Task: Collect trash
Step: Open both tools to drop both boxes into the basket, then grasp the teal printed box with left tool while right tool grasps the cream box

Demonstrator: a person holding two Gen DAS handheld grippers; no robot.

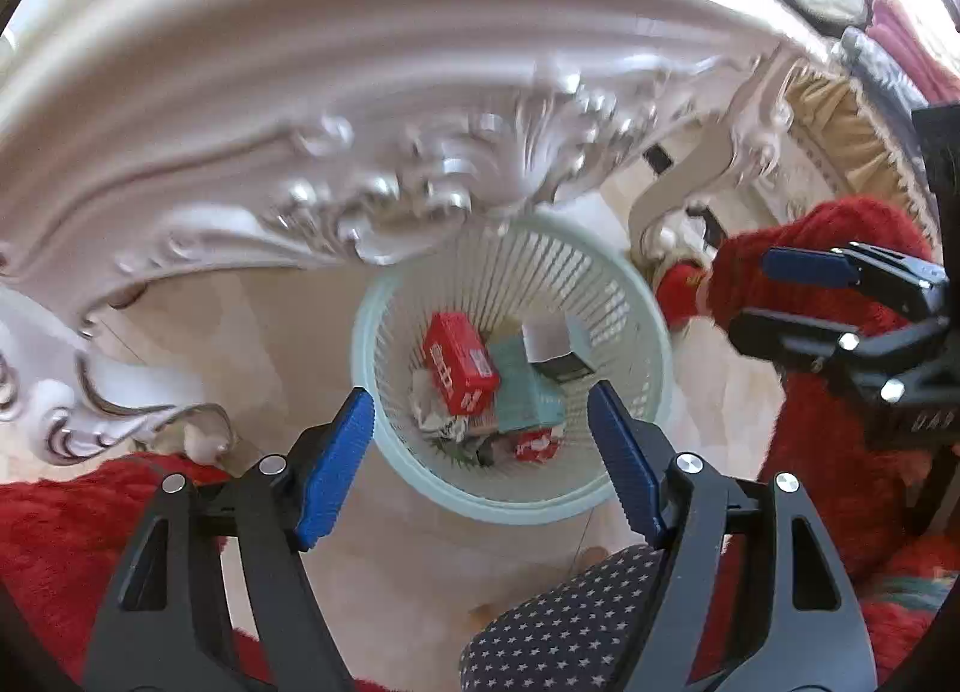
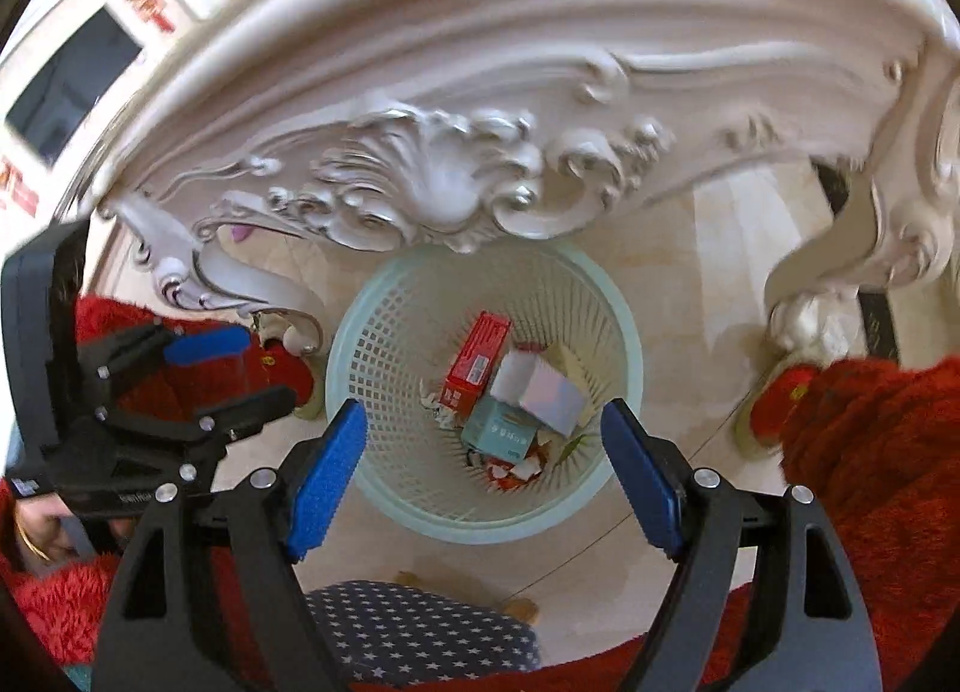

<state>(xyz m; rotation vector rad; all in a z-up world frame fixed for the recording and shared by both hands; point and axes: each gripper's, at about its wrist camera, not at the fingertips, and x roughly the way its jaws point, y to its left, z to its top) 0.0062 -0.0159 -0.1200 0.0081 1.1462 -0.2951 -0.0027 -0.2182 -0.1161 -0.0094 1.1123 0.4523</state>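
A pale green slatted waste basket (image 1: pixel 624 488) (image 2: pixel 372 488) stands on the tiled floor, partly under an ornate white table. Inside lie a red box (image 1: pixel 459 371) (image 2: pixel 477 359), a teal box (image 1: pixel 525 398) (image 2: pixel 501 431), a white box (image 1: pixel 546 338) (image 2: pixel 546 392) and crumpled paper scraps (image 1: pixel 429 413). My left gripper (image 1: pixel 480 440) hangs above the basket, jaws open, nothing between them. My right gripper (image 2: pixel 483 452) is also over the basket, open and empty. Each gripper shows in the other's view: the right gripper (image 1: pixel 780 296) at the right edge, the left gripper (image 2: pixel 234 368) at the left edge.
The carved white table apron (image 1: pixel 372 170) (image 2: pixel 444 176) overhangs the basket's far rim, with curved legs (image 1: pixel 678 200) (image 2: pixel 822 284) on both sides. Fuzzy red sleeves (image 1: pixel 828 380) (image 2: pixel 870 452) flank the basket. A star-patterned dark cloth (image 1: pixel 570 626) (image 2: pixel 408 638) lies below the grippers.
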